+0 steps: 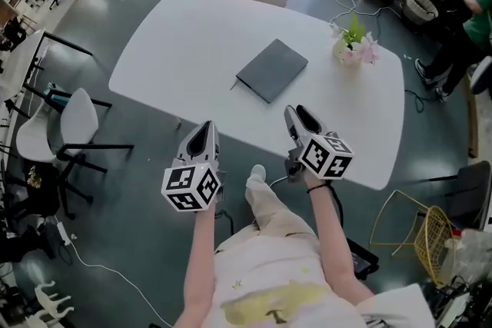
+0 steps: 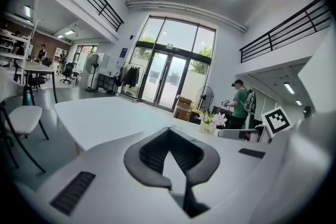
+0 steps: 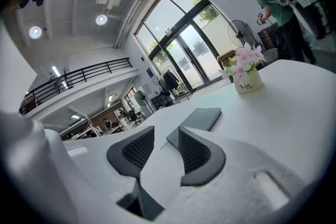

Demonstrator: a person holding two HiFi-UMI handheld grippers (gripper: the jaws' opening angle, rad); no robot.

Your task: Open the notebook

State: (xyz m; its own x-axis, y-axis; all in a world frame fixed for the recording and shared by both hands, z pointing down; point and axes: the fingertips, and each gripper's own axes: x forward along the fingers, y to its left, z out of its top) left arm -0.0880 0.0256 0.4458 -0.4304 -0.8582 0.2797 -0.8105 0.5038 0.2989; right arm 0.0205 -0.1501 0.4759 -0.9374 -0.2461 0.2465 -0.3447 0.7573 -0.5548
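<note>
The dark grey notebook (image 1: 271, 70) lies shut near the middle of the white table (image 1: 184, 34), with a small pot of pink flowers (image 1: 350, 50) off to its right. Nearer the person, the right gripper (image 1: 302, 119) hovers over the table's edge, jaws apart and empty. The left gripper (image 1: 204, 133) hangs just off that edge, jaw tips together on nothing.

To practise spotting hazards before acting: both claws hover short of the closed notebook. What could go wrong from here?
1. The notebook lies flat and closed on the white table; a claw prying at its cover may push the whole book along instead.
2. The flower pot stands near the notebook; the right claw or a swinging cover could tip it.
3. The left claw is shut, so it must open before gripping.
</note>
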